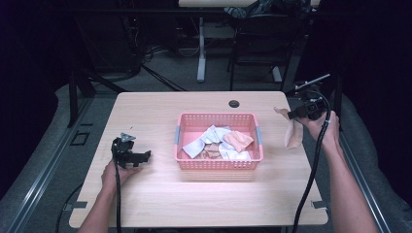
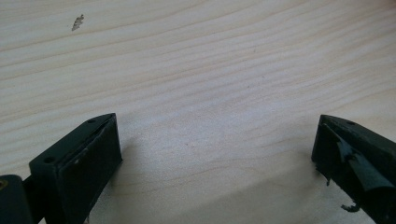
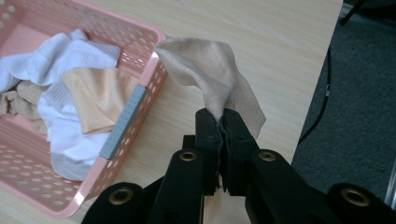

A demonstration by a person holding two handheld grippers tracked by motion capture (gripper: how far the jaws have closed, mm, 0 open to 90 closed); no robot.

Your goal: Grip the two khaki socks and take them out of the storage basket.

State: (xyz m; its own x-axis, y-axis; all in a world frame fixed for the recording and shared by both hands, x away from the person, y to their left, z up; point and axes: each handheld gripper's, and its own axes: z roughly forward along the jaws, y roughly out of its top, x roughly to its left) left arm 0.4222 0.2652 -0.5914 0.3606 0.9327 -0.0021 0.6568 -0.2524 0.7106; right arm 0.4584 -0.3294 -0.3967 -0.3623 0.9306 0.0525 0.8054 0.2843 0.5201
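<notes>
Beige sock (image 3: 212, 74) pinched at one edge between the closed jaws of the right gripper (image 3: 223, 122); in the high view the same sock (image 1: 293, 133) hangs below the right gripper (image 1: 293, 114), lifted clear of the tabletop, to the right of the pink basket (image 1: 218, 165) and near the table's right edge. Grip looks shallow: only a narrow fold of fabric sits between the jaws, the rest flares up and out. The basket wall (image 3: 154, 79) is close to the sock but not touching it. Inside lie more socks, white ones (image 1: 206, 141) and another beige one (image 1: 238, 139), loosely heaped. Left gripper (image 1: 132, 157) rests low on the table (image 1: 160, 199), well apart from the basket; its jaws stand wide open with nothing between them, bare wood (image 2: 210, 93) showing in the gap. Risks, as judged: the thin pinch could slip if the hand swings quickly, dropping the sock past the table's edge to the floor. If the sock is bound for the basket, its hanging end could drape over the rim.
</notes>
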